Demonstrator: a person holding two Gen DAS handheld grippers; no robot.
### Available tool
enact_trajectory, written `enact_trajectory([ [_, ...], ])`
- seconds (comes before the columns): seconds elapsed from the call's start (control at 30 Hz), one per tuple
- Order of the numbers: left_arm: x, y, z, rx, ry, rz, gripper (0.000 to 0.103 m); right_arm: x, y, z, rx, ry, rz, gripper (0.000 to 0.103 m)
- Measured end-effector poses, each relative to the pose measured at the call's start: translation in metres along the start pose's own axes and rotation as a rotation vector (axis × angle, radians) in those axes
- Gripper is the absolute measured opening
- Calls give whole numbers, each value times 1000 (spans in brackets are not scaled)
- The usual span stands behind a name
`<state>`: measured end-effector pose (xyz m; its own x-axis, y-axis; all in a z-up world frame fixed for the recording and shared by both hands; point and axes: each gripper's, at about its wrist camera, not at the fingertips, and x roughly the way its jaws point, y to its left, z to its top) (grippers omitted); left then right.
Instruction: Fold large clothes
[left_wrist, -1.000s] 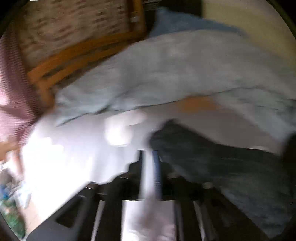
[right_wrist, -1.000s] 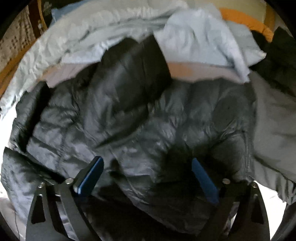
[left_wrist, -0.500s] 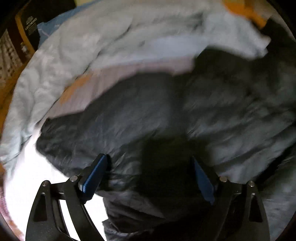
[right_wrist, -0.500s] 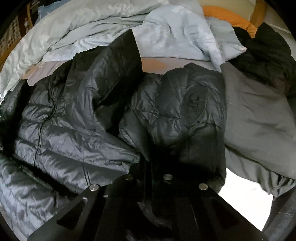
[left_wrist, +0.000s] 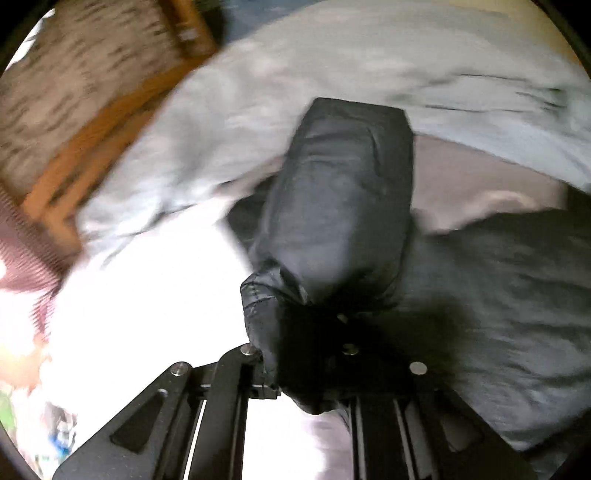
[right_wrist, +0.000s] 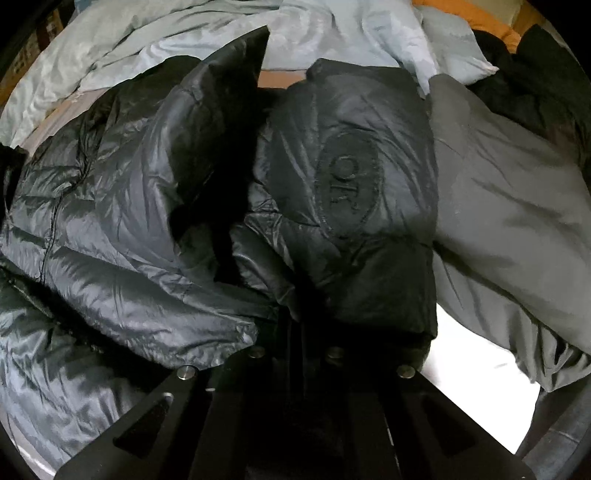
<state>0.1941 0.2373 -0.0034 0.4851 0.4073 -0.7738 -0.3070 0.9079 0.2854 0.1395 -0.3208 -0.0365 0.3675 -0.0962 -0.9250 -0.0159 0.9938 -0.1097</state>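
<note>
The left gripper (left_wrist: 295, 354) had its jaws just drawn in narrow around a stitched edge of the black puffer jacket (left_wrist: 343, 206), and a padded fold of it, seemingly a sleeve, stood up from the pinch toward the top of the left wrist view. The right gripper (right_wrist: 314, 332) was clamped tight on another bunched part of the same jacket, just below its oval sewn patch (right_wrist: 345, 181). The jacket's glossy quilted body spread out to the left of that grip, lying across a bed. A grey garment (right_wrist: 509, 221) lay just beside it on the right, touching its edge. Behind both, a rumpled pale blue duvet (right_wrist: 207, 40) covered the far side of the bed. A wooden-framed chair (left_wrist: 92, 110) showed, blurred, at the upper left of the left wrist view.
</note>
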Motion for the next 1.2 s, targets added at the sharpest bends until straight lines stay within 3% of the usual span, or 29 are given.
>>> enact_trajectory([
  [0.03,10,9,-1,-14,50,-21,22,0,-1,-1,0,5,1,4],
  [0.1,26,20,-6,-46,122,-76,24,-1,-2,-1,-13,18,2,5],
  [0.2,10,23,-8,-40,66,-106,30,-12,-6,4,13,12,-1,13],
  [0.27,-15,26,-7,-28,-16,-150,57,-40,-6,8,29,-66,12,18],
  [0.3,-27,30,-7,-36,-46,-183,63,-53,-4,9,25,-105,12,29],
  [0.33,-39,36,-9,-54,-77,-208,66,-72,1,11,19,-164,11,47],
  [0.4,-52,44,-9,-66,-132,-227,66,-101,12,14,-11,-264,23,61],
  [0.5,-52,48,-7,-47,-162,-187,66,-120,41,35,-53,-319,80,61],
  [0.63,-43,59,-8,-88,-110,-222,66,-96,106,76,-120,-250,164,67],
  [0.73,-48,65,-9,-100,-144,-191,66,-43,155,109,-151,-187,89,69],
  [0.8,-49,67,-14,-114,-132,-159,66,-12,177,116,-175,-160,-5,69],
  [0.87,-46,75,-13,-148,-107,-202,66,12,189,123,-186,-139,-48,63],
  [0.93,-47,81,-12,-165,-112,-211,66,23,199,126,-212,-138,-55,5],
  [1.03,-53,88,-12,-163,-148,-154,66,6,206,119,-226,-221,-73,4],
  [1.1,-56,95,-12,-181,-160,-157,66,-22,212,111,-238,-288,42,4],
  [1.2,-58,102,-11,-216,-157,-191,66,-55,229,98,-249,-310,256,4],
])
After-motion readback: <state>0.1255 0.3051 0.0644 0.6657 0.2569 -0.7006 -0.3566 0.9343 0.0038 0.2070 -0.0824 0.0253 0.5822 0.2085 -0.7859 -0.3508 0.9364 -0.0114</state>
